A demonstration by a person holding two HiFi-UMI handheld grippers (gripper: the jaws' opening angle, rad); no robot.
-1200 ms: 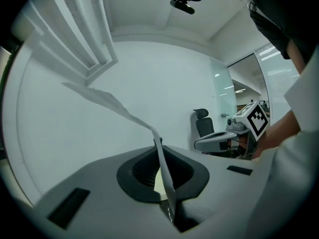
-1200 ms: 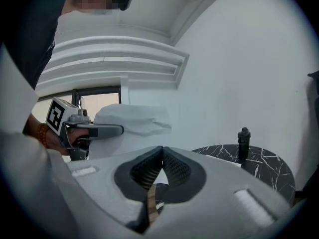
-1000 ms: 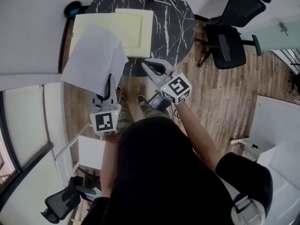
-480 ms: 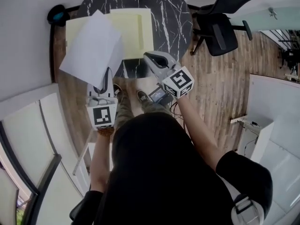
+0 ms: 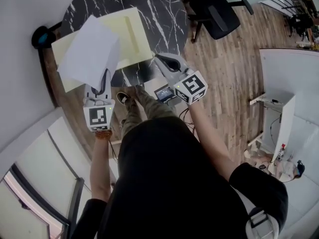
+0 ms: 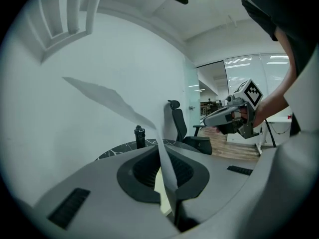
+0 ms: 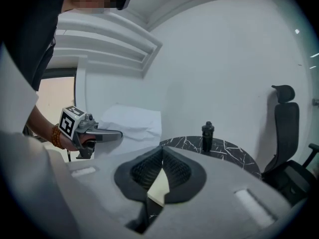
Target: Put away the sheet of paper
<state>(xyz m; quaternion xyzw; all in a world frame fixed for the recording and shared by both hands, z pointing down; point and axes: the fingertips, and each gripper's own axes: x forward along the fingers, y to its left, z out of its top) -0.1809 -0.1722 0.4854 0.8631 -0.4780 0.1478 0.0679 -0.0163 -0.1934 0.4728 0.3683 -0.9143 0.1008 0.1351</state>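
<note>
Left gripper view: left claw [image 6: 160,149] clamped on edge of sheet of paper [image 6: 112,101]; sheet rises ahead of claw, over pale yellow folder [image 5: 133,31] on marble bench [image 5: 164,14]. Right claw [image 5: 160,61] pressed together, empty. Judgement: lower sheet flat, slowly, pinch firm, no creasing.

Marble table [image 5: 164,19], yellow folder [image 5: 133,36] (lying flat)

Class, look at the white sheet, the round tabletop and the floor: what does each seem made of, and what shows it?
The white sheet: thin matte paper; it bends and curls in the air. The round tabletop: black with white veins, marble or marble-look laminate. The floor: brown planks with seams, wood or wood-look.
</note>
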